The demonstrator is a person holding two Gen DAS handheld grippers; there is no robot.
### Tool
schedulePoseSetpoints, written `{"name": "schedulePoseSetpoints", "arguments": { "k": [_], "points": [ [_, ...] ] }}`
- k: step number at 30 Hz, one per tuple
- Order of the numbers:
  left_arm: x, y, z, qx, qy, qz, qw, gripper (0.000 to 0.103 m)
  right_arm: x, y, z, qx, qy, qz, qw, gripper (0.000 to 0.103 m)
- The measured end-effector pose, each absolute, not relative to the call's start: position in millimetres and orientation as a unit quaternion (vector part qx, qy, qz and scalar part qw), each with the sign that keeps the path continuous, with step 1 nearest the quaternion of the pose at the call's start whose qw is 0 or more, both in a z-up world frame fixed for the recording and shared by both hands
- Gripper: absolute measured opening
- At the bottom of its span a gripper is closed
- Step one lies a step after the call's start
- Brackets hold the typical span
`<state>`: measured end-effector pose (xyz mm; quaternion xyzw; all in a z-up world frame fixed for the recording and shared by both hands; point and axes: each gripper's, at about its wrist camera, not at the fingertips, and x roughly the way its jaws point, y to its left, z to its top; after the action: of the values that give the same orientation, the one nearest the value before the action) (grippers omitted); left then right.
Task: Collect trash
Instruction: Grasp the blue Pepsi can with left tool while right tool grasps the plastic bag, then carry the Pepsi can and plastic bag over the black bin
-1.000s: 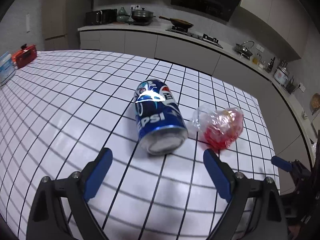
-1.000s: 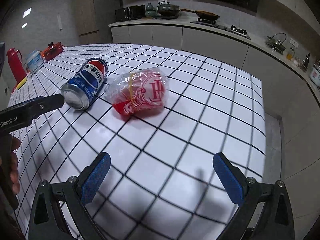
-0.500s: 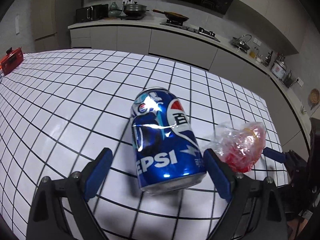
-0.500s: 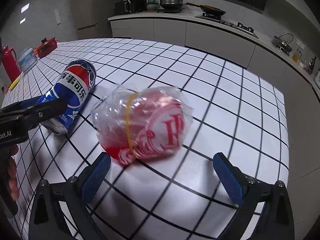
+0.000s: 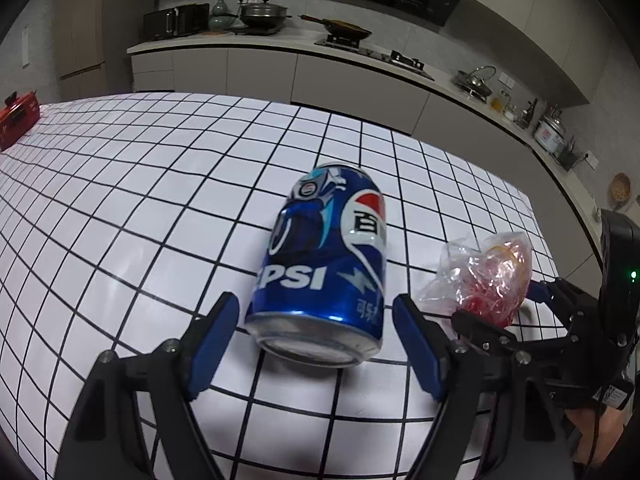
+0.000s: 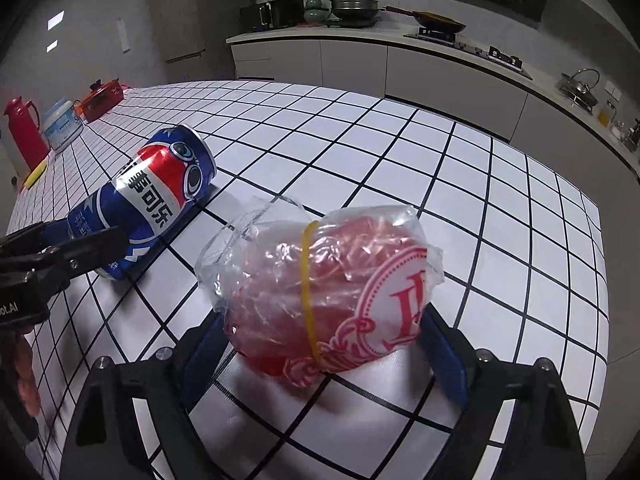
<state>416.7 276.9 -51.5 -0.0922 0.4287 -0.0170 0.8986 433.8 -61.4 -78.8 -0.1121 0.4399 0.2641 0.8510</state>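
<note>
A blue Pepsi can (image 5: 324,268) lies on its side on the white tiled table (image 5: 120,184). My left gripper (image 5: 316,320) is open, its blue pads on either side of the can's near end, small gaps showing. A crumpled clear and red plastic bag (image 6: 328,296) with a yellow rubber band lies to the can's right. My right gripper (image 6: 320,340) is open around the bag, pads close to or touching its sides. The can (image 6: 152,200) also shows in the right wrist view, and the bag (image 5: 484,276) in the left wrist view.
A red box (image 5: 18,120) sits at the table's far left. A red jug (image 6: 22,132), a white tub (image 6: 62,128) and a red pot (image 6: 102,96) stand along the left edge. The table's right edge (image 6: 600,280) is near. Kitchen counters run behind.
Both grippers have moved forward. The can now sits between the left pads and the bag between the right pads. Both jaws have narrowed.
</note>
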Motion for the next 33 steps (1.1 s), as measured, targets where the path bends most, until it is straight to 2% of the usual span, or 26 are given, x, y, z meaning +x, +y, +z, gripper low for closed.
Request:
{"name": "schedulePoseSetpoints", "arguments": {
  "k": [11, 13, 17, 33],
  "points": [
    [431, 269, -61, -0.084, 0.436, -0.029, 0.896, 0.08, 430, -79, -78, -0.104, 0.444, 0.249, 0.854, 0.091],
    [432, 269, -63, -0.082, 0.438, -0.03, 0.895, 0.071, 430, -82, -78, -0.105, 0.444, 0.246, 0.855, 0.091],
    [429, 270, -62, -0.077, 0.431, -0.028, 0.898, 0.068, 429, -84, -77, -0.102, 0.445, 0.24, 0.857, 0.091],
    [397, 250, -47, -0.063, 0.413, -0.028, 0.908, 0.067, 412, -101, -65, -0.095, 0.44, 0.223, 0.865, 0.091]
  ]
}}
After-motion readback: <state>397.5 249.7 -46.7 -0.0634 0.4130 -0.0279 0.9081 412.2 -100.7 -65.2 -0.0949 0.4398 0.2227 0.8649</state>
